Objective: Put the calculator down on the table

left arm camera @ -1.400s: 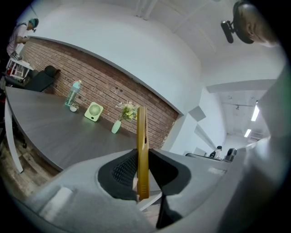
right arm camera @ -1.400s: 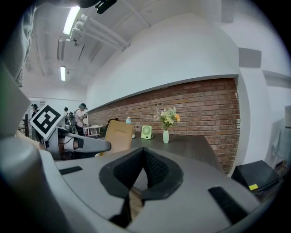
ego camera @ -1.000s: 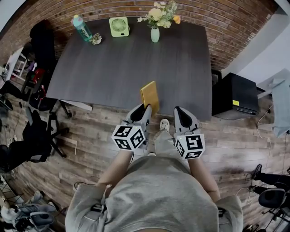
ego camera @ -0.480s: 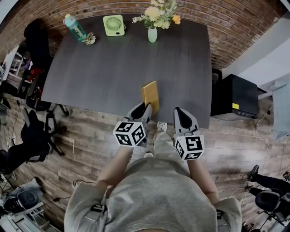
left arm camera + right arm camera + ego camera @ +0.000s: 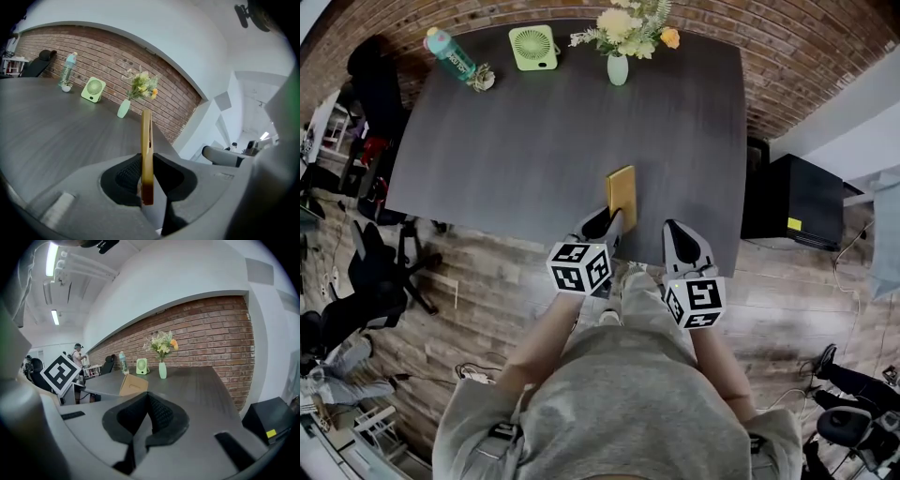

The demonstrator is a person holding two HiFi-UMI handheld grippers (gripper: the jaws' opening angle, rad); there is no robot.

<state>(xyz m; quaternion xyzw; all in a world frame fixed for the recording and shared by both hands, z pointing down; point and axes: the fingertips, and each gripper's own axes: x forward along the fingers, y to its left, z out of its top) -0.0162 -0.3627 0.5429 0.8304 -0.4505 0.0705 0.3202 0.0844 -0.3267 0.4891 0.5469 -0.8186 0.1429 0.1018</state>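
A flat yellow calculator point(image 5: 622, 190) stands on edge in my left gripper point(image 5: 607, 221), which is shut on its near end; it pokes out over the near edge of the dark grey table point(image 5: 534, 141). In the left gripper view the calculator point(image 5: 146, 150) shows as a thin upright slab pinched between the dark pads. My right gripper point(image 5: 675, 234) hangs beside it at the table's front edge, jaws shut with nothing between them. From the right gripper view the calculator point(image 5: 133, 384) appears as a tan slab to the left.
Along the table's far edge stand a teal bottle point(image 5: 448, 54), a small green fan point(image 5: 532, 46) and a vase of flowers point(image 5: 619, 62). A black box point(image 5: 802, 202) sits on the floor to the right. Office chairs point(image 5: 375, 281) stand at the left.
Both grippers have moved slightly forward and right, carrying the calculator further over the table's edge. The head view has shifted a little too.
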